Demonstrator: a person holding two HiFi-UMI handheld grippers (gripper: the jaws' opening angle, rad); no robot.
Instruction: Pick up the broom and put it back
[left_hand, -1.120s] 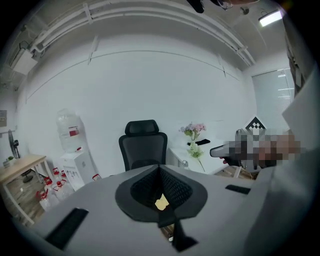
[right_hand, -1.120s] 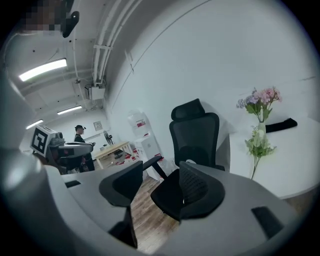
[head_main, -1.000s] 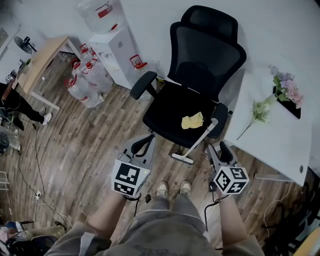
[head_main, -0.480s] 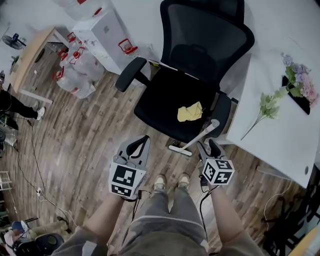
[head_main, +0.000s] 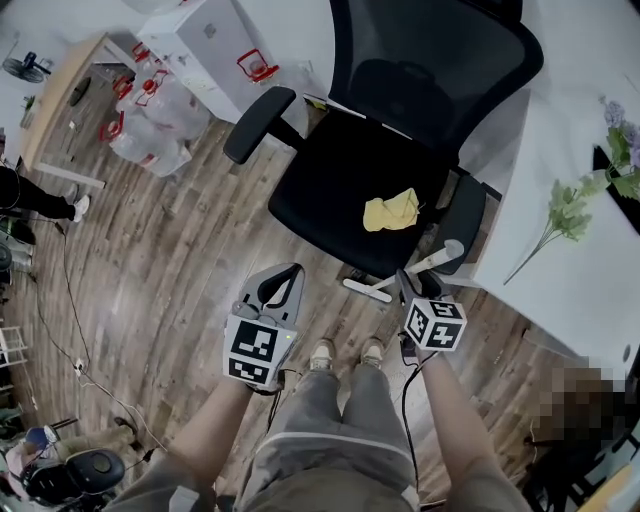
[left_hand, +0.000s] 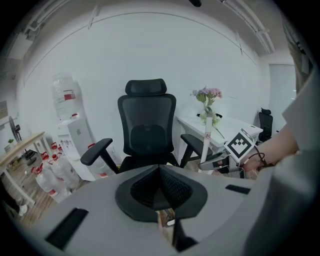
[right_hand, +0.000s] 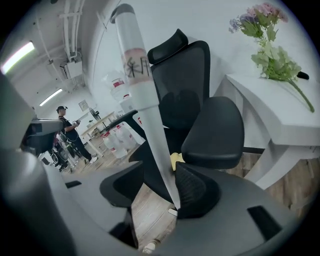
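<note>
The right tongs (right_hand: 160, 174), wide and just closing slightly, straddle the broom handle (right_hand: 142, 95) without gripping it. The left tongs (left_hand: 160, 170) sit closed and empty. The handle's lower end is hidden behind the right tongs.

A black office chair (head_main: 340, 190) stands on the wooden floor (head_main: 170, 280), beside a white table (head_main: 590, 285) and a white wall (left_hand: 165, 50).

Head view looks steeply down from overhead; both gripper views sit low, facing forward — all three share the chair (head_main: 370, 190).
</note>
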